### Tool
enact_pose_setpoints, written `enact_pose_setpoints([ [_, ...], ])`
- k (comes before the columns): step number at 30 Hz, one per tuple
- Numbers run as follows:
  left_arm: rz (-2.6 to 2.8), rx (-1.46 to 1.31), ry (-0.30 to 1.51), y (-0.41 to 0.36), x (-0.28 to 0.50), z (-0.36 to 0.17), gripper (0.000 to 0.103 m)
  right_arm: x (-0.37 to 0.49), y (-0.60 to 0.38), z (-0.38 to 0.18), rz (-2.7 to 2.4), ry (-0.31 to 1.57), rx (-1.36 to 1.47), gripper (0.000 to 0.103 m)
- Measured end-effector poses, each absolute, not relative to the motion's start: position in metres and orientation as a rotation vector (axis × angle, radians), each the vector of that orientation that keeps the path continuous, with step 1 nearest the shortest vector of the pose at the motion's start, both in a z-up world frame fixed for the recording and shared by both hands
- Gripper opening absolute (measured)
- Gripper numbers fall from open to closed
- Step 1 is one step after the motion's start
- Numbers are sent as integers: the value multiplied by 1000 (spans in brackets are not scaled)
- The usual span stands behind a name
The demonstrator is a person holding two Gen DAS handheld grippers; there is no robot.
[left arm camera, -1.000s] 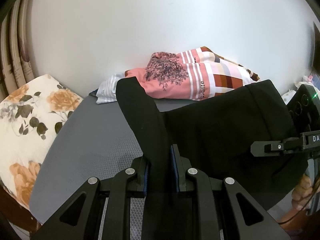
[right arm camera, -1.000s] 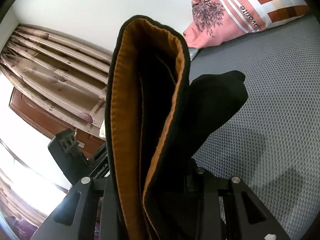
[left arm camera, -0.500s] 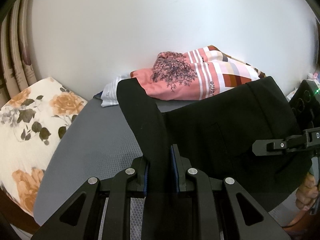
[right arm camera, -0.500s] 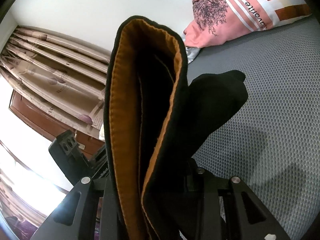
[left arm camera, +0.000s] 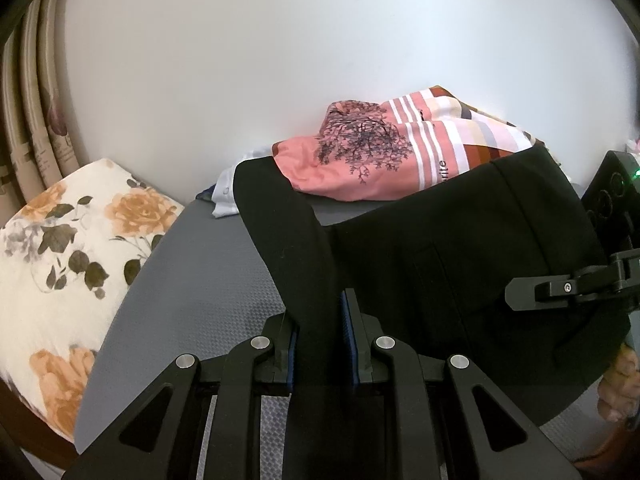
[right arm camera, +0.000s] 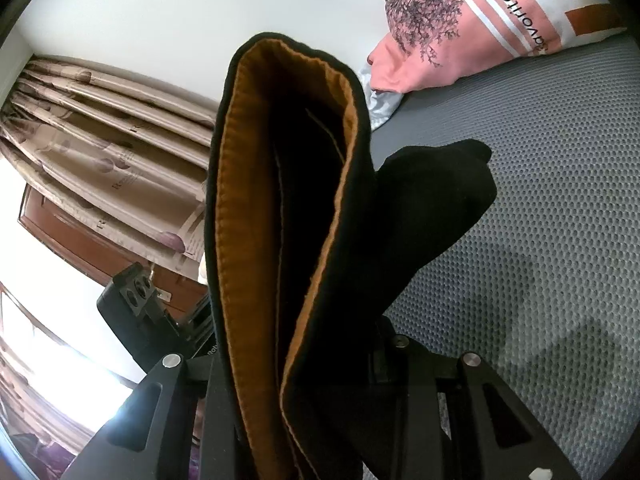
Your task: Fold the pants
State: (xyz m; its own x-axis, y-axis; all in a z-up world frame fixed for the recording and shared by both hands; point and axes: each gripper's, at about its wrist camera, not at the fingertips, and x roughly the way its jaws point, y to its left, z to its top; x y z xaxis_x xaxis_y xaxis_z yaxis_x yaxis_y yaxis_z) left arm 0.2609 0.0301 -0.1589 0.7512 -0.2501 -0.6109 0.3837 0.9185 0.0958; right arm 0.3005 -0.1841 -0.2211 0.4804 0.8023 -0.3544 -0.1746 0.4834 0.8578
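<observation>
A: What do we log for the left hand-held gripper (left arm camera: 320,340)?

B: Jaws narrow, blue pads pinching a strip of the black fabric pants with the orange-brown lining (left arm camera: 460,264). The strip runs up from between the fingers.

A: And the right hand-held gripper (right arm camera: 320,368)?

B: We see it clamped on the waistband end of the same pants; the band stands up from the jaws and gapes, lining showing. Its fingertips are hidden by cloth.

A: Where are the pants, taking the grey textured mattress (right arm camera: 560,208) as landmark?

B: Held up above it, stretched between both grippers; whether any part touches the mattress we cannot tell.

A: Anything else?

B: At the mattress's far edge, against the white wall (left arm camera: 280,60), the pink striped pillow with a tree print (left arm camera: 384,156). Off the mattress's left side, a cream cushion with orange roses (left arm camera: 72,248). Beige curtains (right arm camera: 112,152) past that. A person's fingers (left arm camera: 618,392) show at the right edge of the left view.
</observation>
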Motion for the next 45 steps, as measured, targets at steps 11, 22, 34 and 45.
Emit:
enact_pose_setpoints([
  [11, -331, 223, 631, 34, 279, -162, 19, 310, -179, -222, 703, 864, 858, 29],
  [22, -312, 230, 624, 37, 302, -163, 19, 323, -174, -222, 717, 856, 867, 29],
  [34, -292, 240, 622, 38, 326, -167, 19, 337, -171, -225, 728, 853, 875, 29],
  [45, -277, 257, 629, 36, 346, -174, 19, 352, -171, -231, 733, 858, 880, 29],
])
